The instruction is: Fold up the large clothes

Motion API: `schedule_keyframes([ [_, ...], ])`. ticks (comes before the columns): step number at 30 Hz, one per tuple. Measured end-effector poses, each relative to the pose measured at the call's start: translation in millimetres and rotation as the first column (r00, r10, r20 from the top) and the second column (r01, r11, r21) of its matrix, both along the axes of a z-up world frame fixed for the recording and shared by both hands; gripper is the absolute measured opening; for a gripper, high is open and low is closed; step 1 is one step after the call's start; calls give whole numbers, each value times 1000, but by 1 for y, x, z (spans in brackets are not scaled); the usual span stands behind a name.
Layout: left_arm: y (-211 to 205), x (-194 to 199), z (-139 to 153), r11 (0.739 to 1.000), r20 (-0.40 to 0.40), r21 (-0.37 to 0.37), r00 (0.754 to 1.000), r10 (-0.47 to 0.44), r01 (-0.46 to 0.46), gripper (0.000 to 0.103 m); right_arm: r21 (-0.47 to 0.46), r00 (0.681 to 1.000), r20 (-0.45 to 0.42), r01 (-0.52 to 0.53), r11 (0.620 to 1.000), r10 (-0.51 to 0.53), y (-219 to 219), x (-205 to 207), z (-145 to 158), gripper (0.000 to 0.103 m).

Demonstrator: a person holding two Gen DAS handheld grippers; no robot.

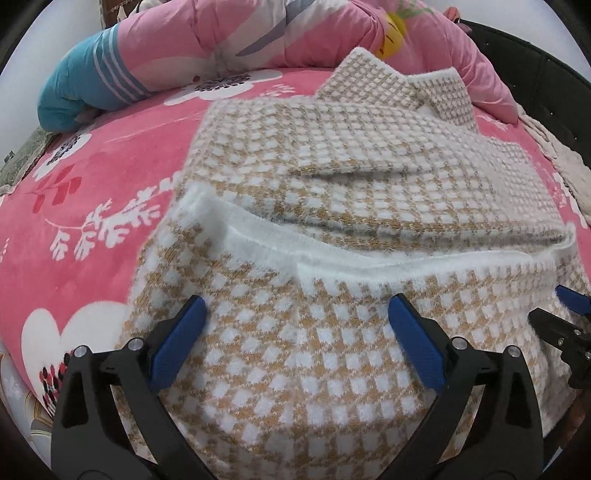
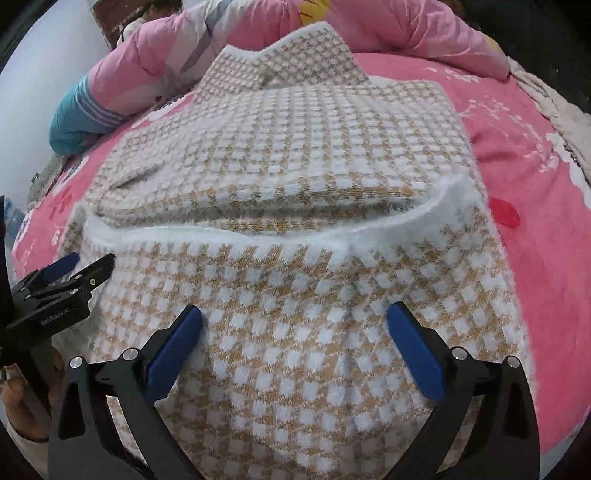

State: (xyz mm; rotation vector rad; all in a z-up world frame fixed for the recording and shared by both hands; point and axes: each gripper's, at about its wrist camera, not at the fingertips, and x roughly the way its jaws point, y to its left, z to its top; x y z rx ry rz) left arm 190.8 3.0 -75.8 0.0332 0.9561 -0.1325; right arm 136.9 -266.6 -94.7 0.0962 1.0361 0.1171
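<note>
I am holding my left tongs (image 1: pixel 297 308) and right tongs (image 2: pixel 293 317) spread wide, pinching nothing; the checked sweater (image 1: pixel 332 206) is lying folded on the pink bedspread (image 1: pixel 92 177), just beneath and ahead of both.

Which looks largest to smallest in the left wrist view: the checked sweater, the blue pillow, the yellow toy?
1. checked sweater, though nearness to the camera enlarges it
2. blue pillow
3. yellow toy, partly hidden
</note>
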Motion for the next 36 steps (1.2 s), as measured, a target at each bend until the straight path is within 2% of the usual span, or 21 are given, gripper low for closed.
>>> schedule_keyframes([
  [3, 3, 3, 0, 999, -29, -31, 999, 16, -17, 96, 25, 1000, 27, -6, 1000, 6, -5, -3, 0, 98],
  [8, 3, 5, 0, 999, -35, -30, 999, 17, -18, 96, 43, 1000, 12, -7, 999, 6, -6, -7, 1, 98],
  [20, 3, 3, 0, 999, -22, -32, 1000, 14, -14, 96, 18, 997, -74, 28, 999, -27, -3, 2, 1, 98],
  [36, 3, 1, 0, 999, -11, -34, 1000, 13, -13, 96, 8, 997, -69, 29, 1000, -29, -2, 5, 1, 98],
])
